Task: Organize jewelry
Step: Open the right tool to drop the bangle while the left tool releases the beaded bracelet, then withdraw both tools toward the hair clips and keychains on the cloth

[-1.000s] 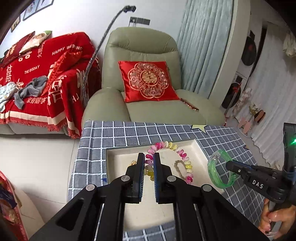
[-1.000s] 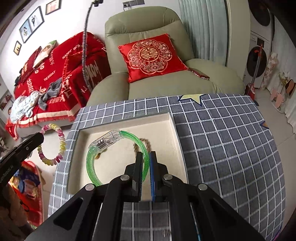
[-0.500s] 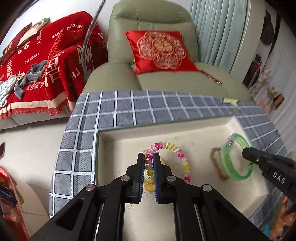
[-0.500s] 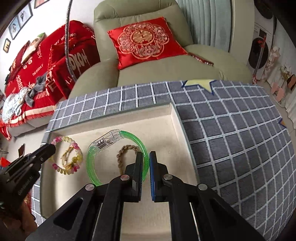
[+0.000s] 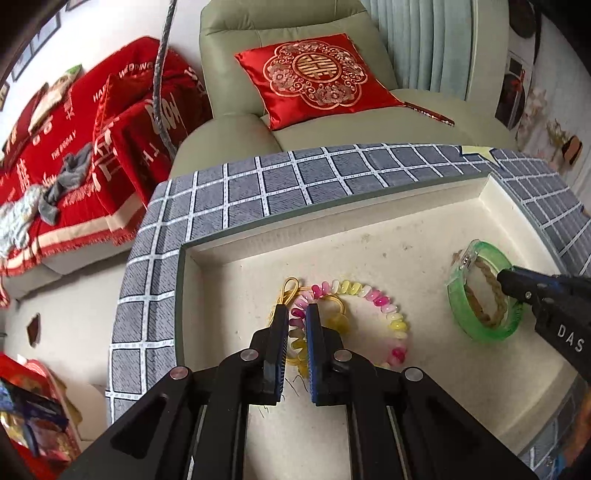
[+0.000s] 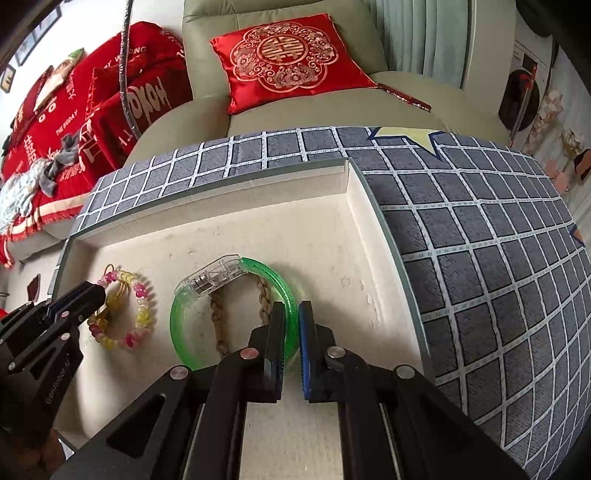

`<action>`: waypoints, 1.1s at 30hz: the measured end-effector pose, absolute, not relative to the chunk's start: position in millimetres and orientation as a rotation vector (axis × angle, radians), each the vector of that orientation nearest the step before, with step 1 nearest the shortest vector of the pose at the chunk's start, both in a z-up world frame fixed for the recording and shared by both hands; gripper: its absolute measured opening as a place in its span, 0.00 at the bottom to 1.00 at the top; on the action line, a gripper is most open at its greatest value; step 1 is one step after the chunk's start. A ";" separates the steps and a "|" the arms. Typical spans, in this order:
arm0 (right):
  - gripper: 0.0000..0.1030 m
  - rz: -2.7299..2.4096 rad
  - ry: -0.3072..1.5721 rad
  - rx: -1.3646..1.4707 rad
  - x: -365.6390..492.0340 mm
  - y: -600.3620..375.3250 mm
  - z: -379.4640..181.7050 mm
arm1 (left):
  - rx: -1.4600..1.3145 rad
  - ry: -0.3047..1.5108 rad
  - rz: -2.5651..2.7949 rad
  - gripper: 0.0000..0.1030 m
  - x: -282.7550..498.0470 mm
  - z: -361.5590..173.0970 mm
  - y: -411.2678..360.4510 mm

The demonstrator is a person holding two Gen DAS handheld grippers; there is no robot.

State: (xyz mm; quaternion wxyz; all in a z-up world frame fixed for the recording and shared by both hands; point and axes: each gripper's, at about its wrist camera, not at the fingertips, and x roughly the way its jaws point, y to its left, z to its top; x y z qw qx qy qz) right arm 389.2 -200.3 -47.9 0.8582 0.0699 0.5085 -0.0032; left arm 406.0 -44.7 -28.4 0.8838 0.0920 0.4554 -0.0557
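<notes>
My left claw [image 5: 296,319] is clamped on the beaded bracelet [image 5: 384,314], lying over a yellow cord [image 5: 290,286] in the cream tray [image 5: 369,221]. My right claw [image 6: 291,321] pinches the green bangle [image 6: 184,332], ringing a braided cord [image 6: 218,325]. Beyond: checked table [image 6: 480,221], armchair [image 5: 295,18].

Four bracelets [image 6: 236,314], one tray [image 6: 332,229]

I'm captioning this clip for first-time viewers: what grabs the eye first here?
The translucent green bangle, clamped by the right gripper in the cream tray, stands out first. Beside it, the left gripper pinches a pink-and-yellow bead bracelet. Behind the table, a red embroidered cushion sits on the armchair.
</notes>
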 end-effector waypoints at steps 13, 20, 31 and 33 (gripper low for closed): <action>0.56 0.036 1.010 0.255 373.4 -211.6 -24.8 | 0.156 0.900 -0.112 0.23 398.3 -14.6 -41.7; 0.56 0.030 0.971 0.306 358.4 -219.2 -7.9 | 0.138 0.914 -0.123 0.23 400.5 -14.0 -40.0; 0.56 0.048 0.969 0.314 339.7 -220.3 -1.1 | 0.144 0.933 -0.128 0.25 399.6 -19.7 -43.2; 0.56 0.052 0.968 0.325 337.2 -221.7 0.1 | 0.134 0.918 -0.124 0.95 397.5 -14.4 -41.7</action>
